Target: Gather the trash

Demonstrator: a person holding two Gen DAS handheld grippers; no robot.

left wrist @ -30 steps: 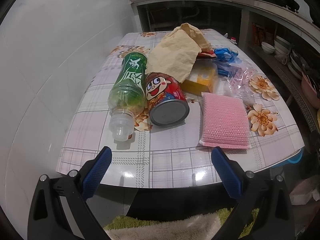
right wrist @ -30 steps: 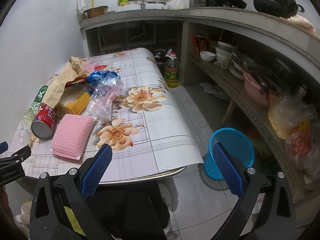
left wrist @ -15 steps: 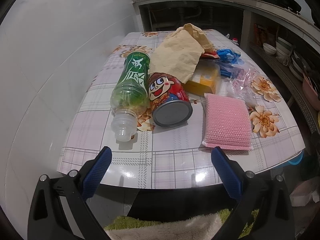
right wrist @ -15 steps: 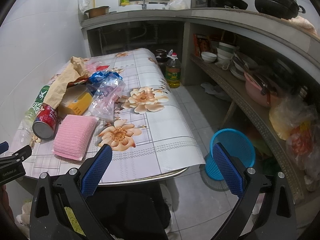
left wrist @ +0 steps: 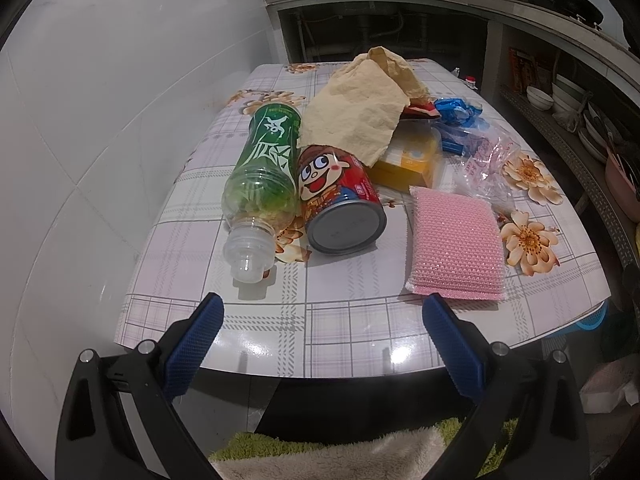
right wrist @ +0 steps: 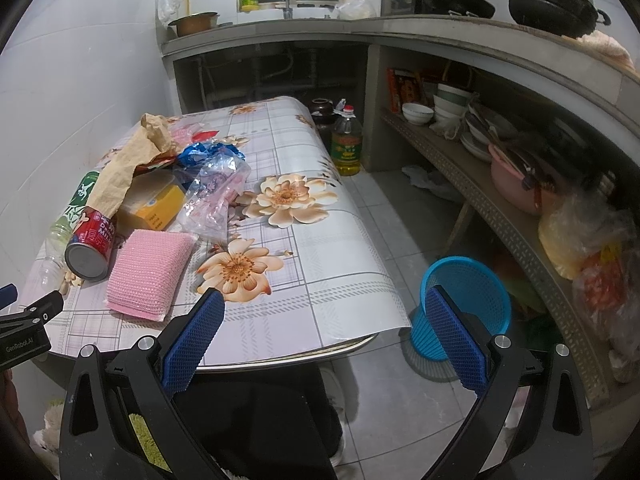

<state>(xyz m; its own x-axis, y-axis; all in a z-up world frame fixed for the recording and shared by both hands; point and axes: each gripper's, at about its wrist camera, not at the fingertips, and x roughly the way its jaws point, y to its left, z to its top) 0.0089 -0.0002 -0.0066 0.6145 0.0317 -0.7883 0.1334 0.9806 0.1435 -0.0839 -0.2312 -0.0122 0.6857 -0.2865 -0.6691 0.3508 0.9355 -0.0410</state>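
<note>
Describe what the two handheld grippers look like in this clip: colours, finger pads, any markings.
Both match: the left gripper and right gripper have black plastic frames with triangular cut-outs and silver bolt heads. Their fingers carry blue pads with a fine diamond-grid texture. In the right wrist view, the left gripper's black side shows white lettering, seemingly "GenRobot.AI". No cables are visible.

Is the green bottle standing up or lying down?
Lying down: the green bottle rests on its side on the table, beside the red can.
</note>
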